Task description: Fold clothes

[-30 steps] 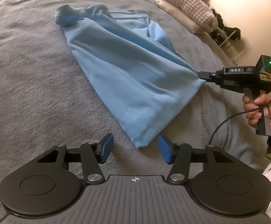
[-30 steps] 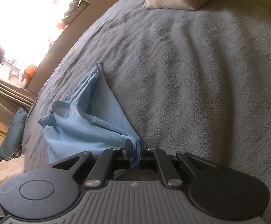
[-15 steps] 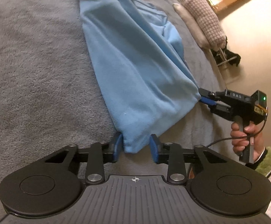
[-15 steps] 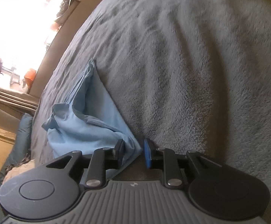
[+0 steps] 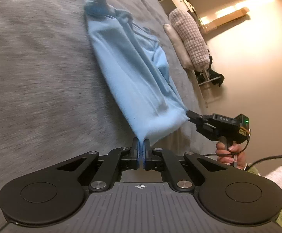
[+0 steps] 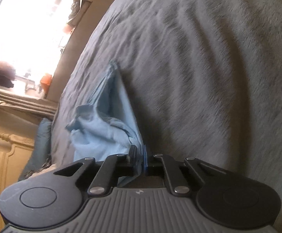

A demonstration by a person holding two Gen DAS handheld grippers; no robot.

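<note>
Corners are both pinched: left gripper (image 5: 141, 145) clamped on the blue garment (image 5: 133, 73), right gripper (image 5: 191, 116) clamped on the corner just off to its right. Fabric runs straight ahead, lengthwise, across the grey blanket (image 5: 34, 68).

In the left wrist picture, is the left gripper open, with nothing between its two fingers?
No, the left gripper is closed on a corner of the light blue garment, which lies stretched over the grey blanket.
</note>
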